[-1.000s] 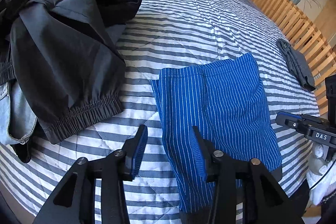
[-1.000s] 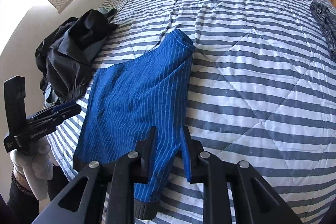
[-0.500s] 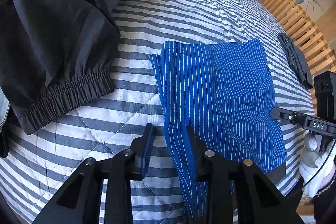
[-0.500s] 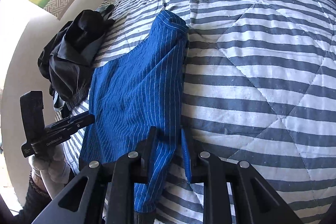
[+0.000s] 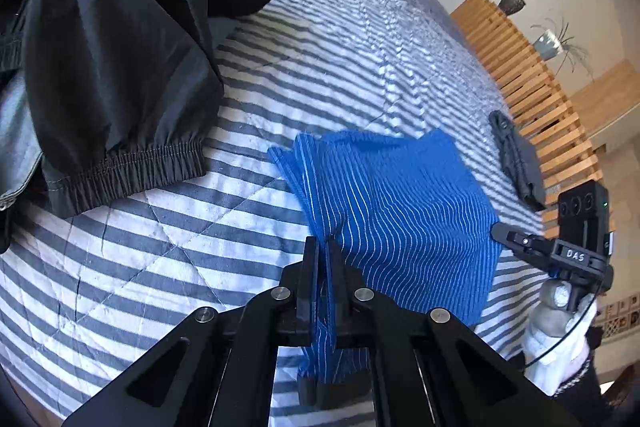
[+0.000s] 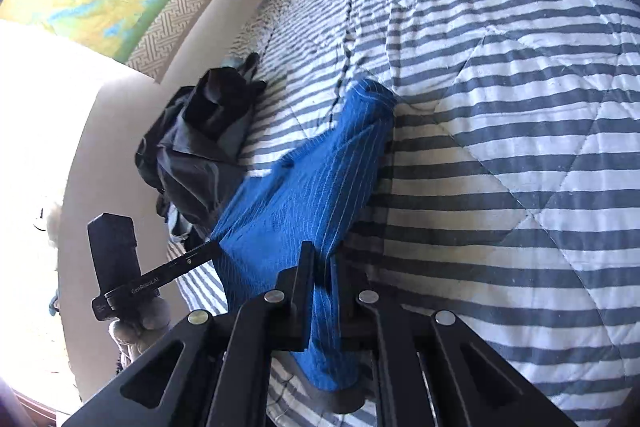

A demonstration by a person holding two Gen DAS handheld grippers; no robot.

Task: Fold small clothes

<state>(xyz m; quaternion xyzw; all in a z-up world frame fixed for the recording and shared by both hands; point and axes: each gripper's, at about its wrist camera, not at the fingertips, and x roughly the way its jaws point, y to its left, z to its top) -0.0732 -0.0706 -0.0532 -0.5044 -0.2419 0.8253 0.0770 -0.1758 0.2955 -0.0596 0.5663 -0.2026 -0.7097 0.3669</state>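
Left wrist view: the left gripper [image 5: 324,267] has just been closing, and its jaws now stand clamped on the near edge of the blue striped shorts [image 5: 400,211], with the cloth pinched between them. The shorts are partly raised off the striped quilt [image 5: 160,227], their far part still on the bed. A heap of dark clothes [image 5: 112,67] lies to the left, well apart from the shorts. A folded grey garment [image 5: 520,163] sits near the slatted wooden frame [image 5: 532,95]. The right gripper [image 5: 516,237] meets the shorts' right edge; its jaw state cannot be read from here.

Right wrist view: the right gripper [image 6: 324,267] has likewise been closing and now pinches a fold of the shorts [image 6: 304,195] between narrow jaws. The cloth stretches left to the left gripper [image 6: 208,251], held by a gloved hand [image 6: 140,319].
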